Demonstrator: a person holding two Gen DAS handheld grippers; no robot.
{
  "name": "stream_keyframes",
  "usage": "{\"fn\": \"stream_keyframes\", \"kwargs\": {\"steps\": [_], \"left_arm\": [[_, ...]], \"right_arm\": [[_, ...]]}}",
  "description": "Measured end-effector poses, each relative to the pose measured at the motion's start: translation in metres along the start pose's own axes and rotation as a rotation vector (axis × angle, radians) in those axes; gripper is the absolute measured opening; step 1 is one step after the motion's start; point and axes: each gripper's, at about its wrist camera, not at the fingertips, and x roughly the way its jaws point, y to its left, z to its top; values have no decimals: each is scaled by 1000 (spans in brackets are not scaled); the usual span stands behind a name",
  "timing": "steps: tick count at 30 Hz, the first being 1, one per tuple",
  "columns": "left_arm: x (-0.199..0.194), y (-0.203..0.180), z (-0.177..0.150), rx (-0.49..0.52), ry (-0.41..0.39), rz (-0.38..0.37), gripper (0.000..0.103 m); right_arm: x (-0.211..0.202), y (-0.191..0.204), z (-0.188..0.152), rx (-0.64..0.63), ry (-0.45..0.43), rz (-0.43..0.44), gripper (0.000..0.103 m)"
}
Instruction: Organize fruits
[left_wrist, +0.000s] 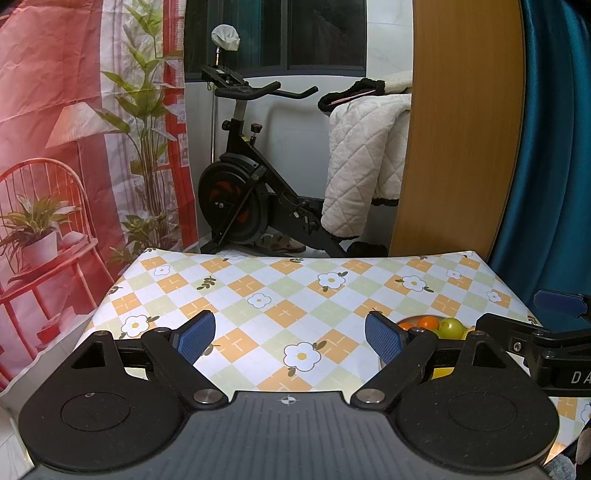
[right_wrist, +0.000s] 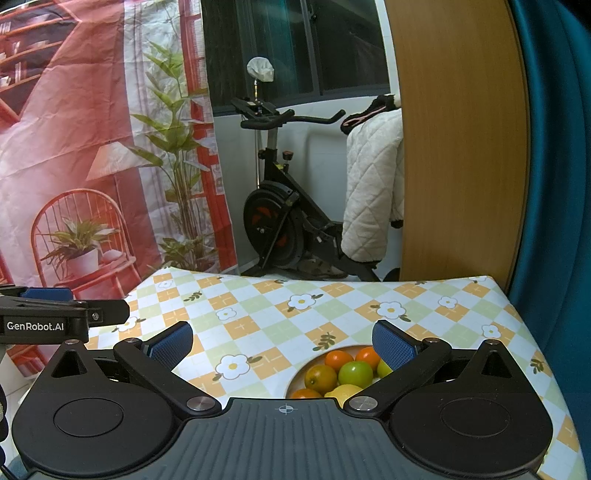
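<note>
**Both claws spread, fruit plate under right claw**

Left claw (left_wrist: 290, 338) spread wide, blue ribbed pads apart, nothing between them, hovering over the checked flower-print tablecloth on the bench (left_wrist: 258, 284). Right claw (right_wrist: 282, 345) likewise spread, empty. White round plate (right_wrist: 295, 376) of fruit low on the bench, just beneath and slightly right of centre between the right claw's fingers, partly hidden by the right finger. On plate: orange round fruits (right_wrist: 338, 359), a green apple (right_wrist: 355, 373), a yellow lemon (right_wrist: 347, 392) at near edge. Not touched by either claw. From left wrist view, same fruit (left_wrist: 448, 326) peeking out behind the left claw's right finger, off to the right. Black exercise bike (right_wrist: 284, 221) and white quilted blanket (right_wrist: 369, 192) beyond bench's far edge.
</note>
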Motion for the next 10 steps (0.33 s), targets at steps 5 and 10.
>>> {"fn": "stream_keyframes", "kwargs": {"steps": [5, 10], "left_arm": [[0, 0, 0, 0, -1, 0, 90], [2, -1, 0, -9, 12, 2, 91]], "right_arm": [[0, 0, 0, 0, -1, -1, 102], [0, 0, 0, 2, 3, 0, 102]]}}
